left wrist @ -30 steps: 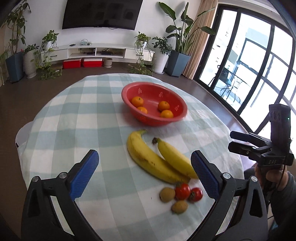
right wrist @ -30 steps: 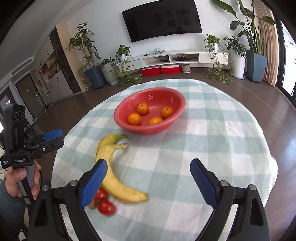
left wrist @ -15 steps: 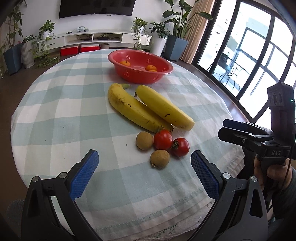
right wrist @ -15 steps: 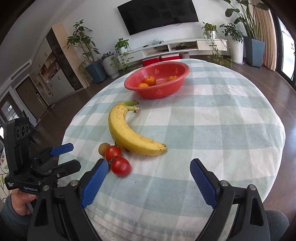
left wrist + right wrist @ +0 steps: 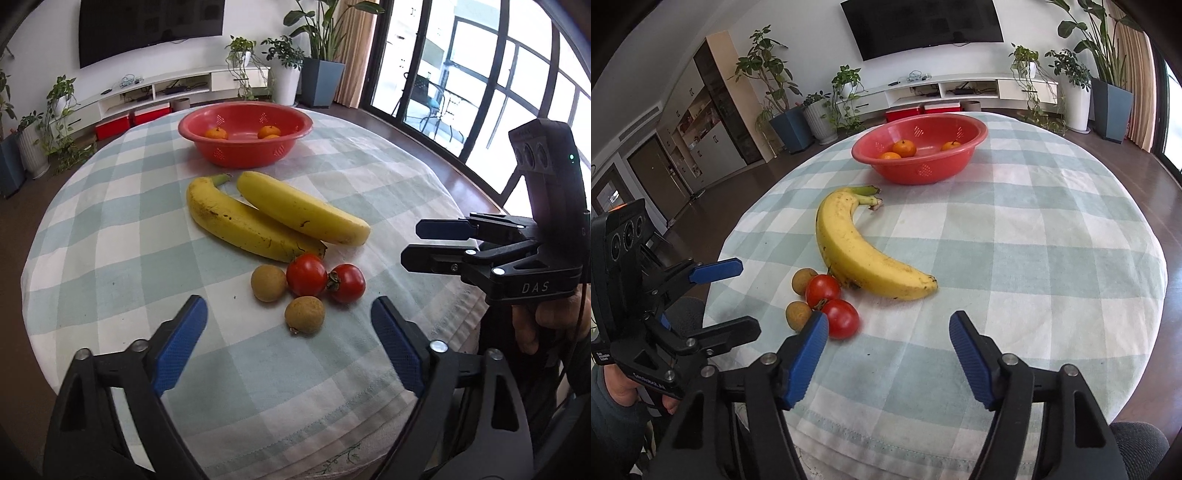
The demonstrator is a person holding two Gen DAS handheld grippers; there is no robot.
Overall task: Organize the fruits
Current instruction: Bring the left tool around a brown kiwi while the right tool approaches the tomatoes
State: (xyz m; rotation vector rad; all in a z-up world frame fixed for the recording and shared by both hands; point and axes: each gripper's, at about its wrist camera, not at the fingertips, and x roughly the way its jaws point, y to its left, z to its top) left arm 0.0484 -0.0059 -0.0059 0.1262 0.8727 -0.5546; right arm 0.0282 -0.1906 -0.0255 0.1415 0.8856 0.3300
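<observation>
Both grippers are hovering spread and empty over the near edge of the table [image 5: 110,236]. The left gripper [image 5: 290,347] is facing two tomatoes [image 5: 306,275] and two brown fruits [image 5: 304,315] clustered just beside the bananas [image 5: 240,221]. From the right gripper [image 5: 888,354], one banana is almost hiding the other, and its left finger [image 5: 805,360] is covering part of the near tomato. Beyond the bananas the bowl [image 5: 243,151] is holding oranges [image 5: 904,147]; its rim is cutting them off in the left view.
</observation>
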